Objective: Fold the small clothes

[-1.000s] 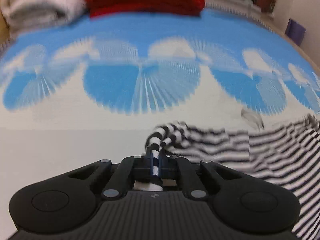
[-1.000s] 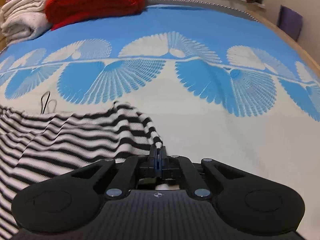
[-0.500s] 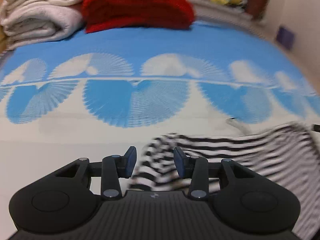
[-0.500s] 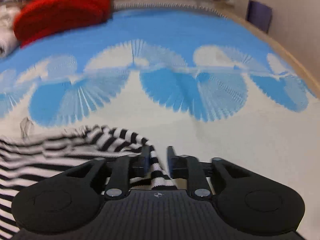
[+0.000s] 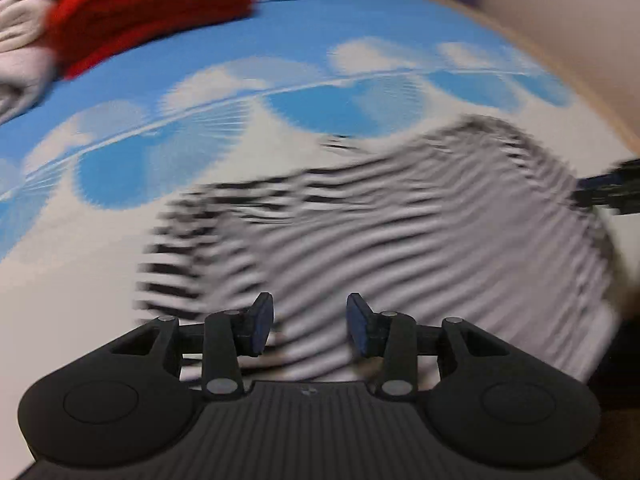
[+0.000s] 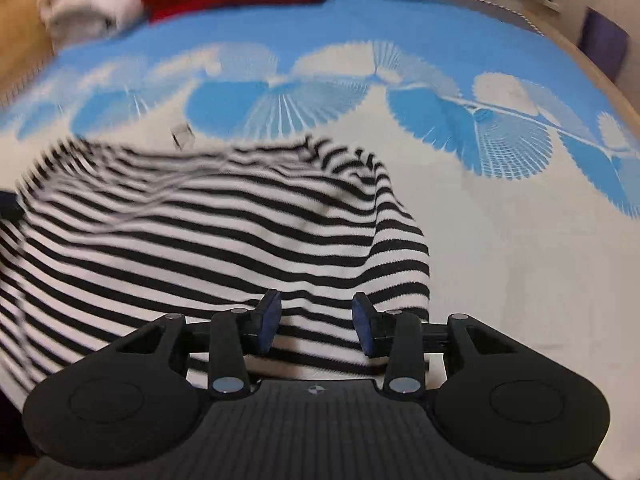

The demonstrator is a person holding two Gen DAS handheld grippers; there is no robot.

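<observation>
Right wrist view: black-and-white striped knit garment lies rumpled on blue-and-white fan-patterned bedspread.
Right gripper: jaws spread, empty.
Left gripper: jaws spread, empty.
Progress: garment released; neat final folding apparently remains.

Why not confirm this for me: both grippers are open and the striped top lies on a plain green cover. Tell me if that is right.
One detail is wrong. The cover is not plain green: it is white with blue fan shapes, as the right wrist view shows. The rest stands: the left gripper and the right gripper are both open, and the striped top lies on the cover.
</observation>
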